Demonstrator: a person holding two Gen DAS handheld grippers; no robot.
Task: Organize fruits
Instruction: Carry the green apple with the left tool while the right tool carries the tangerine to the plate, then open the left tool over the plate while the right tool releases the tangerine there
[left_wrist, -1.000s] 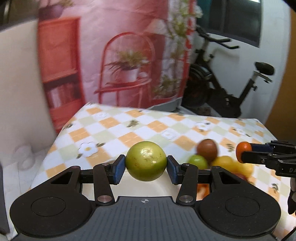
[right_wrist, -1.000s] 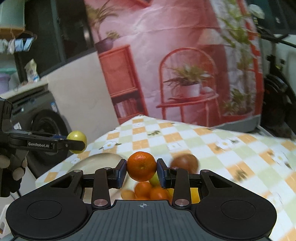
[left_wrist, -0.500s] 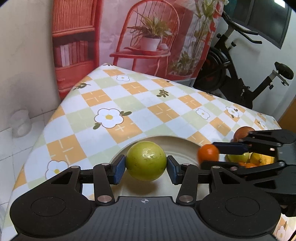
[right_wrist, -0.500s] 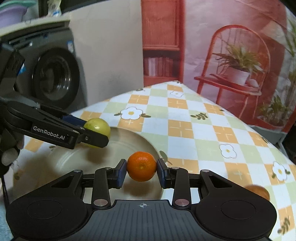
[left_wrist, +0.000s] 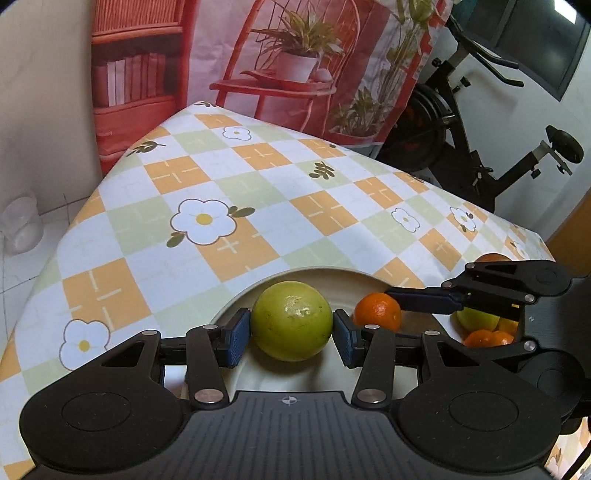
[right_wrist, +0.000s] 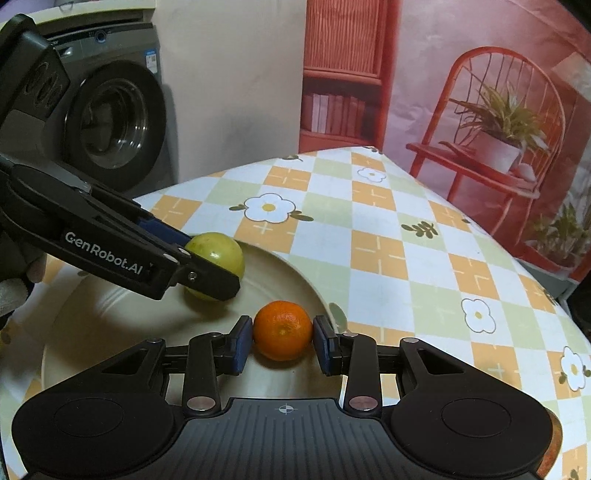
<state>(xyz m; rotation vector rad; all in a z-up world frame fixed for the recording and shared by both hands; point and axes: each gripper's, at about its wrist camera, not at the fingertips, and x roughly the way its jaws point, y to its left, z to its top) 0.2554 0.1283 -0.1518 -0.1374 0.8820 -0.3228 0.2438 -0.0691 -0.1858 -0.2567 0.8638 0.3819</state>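
Cream plate on the checked tablecloth now has two fruits over it: on the left, the left tongs are clenched on a green apple, low over the plate. To its right, the right tongs grasp a tangerine at the plate's surface. Neither fruit is released yet, and a pile of fruit further right remains unsorted, so I judge the task to be at an early stage.
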